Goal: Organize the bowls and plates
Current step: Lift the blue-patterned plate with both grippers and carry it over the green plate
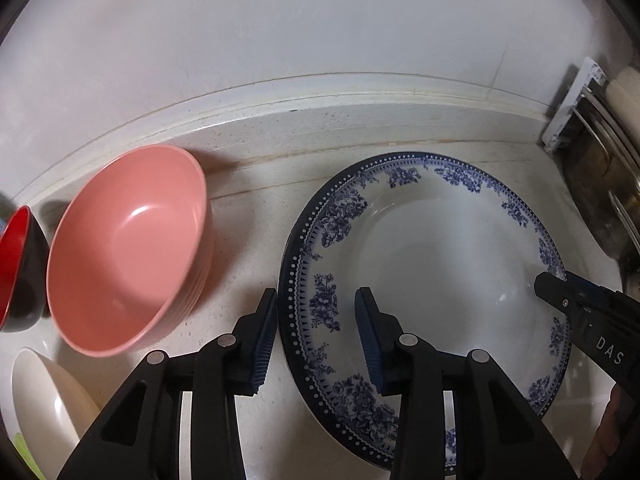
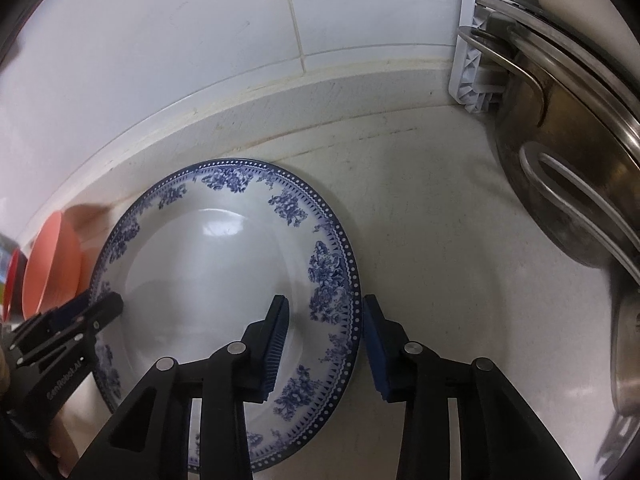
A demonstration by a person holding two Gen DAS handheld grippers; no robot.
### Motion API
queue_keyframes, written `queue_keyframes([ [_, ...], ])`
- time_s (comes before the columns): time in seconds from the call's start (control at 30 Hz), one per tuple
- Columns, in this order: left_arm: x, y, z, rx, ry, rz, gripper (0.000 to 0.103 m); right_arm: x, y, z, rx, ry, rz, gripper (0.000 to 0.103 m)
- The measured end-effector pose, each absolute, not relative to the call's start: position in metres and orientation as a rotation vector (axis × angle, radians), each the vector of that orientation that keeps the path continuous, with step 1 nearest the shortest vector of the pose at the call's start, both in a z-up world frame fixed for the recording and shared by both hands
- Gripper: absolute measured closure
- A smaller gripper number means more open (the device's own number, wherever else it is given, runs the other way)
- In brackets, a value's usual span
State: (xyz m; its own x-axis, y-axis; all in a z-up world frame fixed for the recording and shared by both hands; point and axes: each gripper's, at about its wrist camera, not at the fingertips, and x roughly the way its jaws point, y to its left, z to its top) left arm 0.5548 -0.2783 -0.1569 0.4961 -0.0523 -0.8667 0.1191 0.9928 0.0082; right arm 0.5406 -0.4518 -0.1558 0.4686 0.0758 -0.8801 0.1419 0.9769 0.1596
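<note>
A white plate with a blue flower rim (image 1: 440, 264) lies on the white counter; it also shows in the right wrist view (image 2: 208, 272). My left gripper (image 1: 316, 336) is open, its jaws straddling the plate's left rim. My right gripper (image 2: 324, 344) is open, its jaws straddling the plate's right rim; it shows at the right of the left wrist view (image 1: 568, 300). A pink bowl (image 1: 128, 252) stands left of the plate, also seen in the right wrist view (image 2: 52, 264). A red and black bowl (image 1: 18, 268) and a cream bowl (image 1: 44, 412) sit further left.
A tiled wall and a raised counter ledge (image 1: 280, 108) run behind the dishes. Steel pots and a lid (image 2: 560, 168) stand in a white rack (image 2: 468, 60) at the right, close to the plate.
</note>
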Motion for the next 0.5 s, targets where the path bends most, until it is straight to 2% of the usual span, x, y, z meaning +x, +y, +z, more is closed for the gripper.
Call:
queue_keyframes([
  [0.5,0.503,-0.273,-0.123,0.114,0.965,-0.159,0.065,0.479,-0.432,-0.126,0.191,1.067,-0.082,0.065],
])
